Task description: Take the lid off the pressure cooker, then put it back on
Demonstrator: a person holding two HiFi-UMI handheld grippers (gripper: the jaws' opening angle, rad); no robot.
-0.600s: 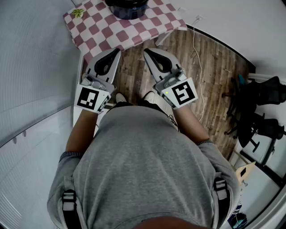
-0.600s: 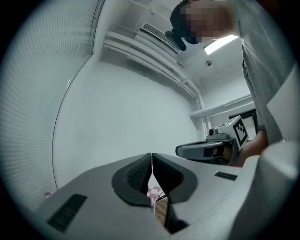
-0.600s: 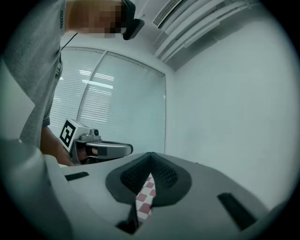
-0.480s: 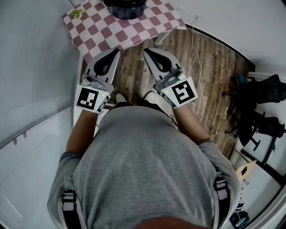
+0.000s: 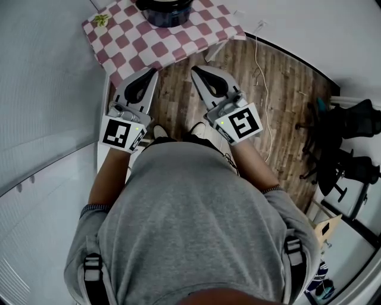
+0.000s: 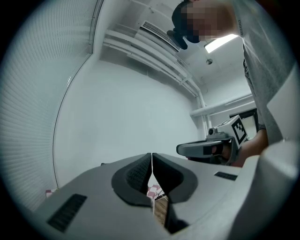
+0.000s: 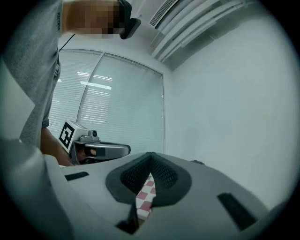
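At mid frame the left tongs (image 5: pixel 154 71) and right tongs (image 5: pixel 194 70) point side by side over the wooden floor (image 5: pixel 286 119), both pinched together on nothing. Beyond them, at the upper left, the checked tabletop (image 5: pixel 143 44) carries the dark pressure cooker (image 5: pixel 165 13), which is cut off by the top edge.

Setting looks like an office-type room: black swivel chairs (image 5: pixel 348 140), window blinds (image 7: pixel 112 108), ceiling air vent (image 6: pixel 158 33), white wall (image 6: pixel 131 112), wood-plank floor (image 5: pixel 286 107).
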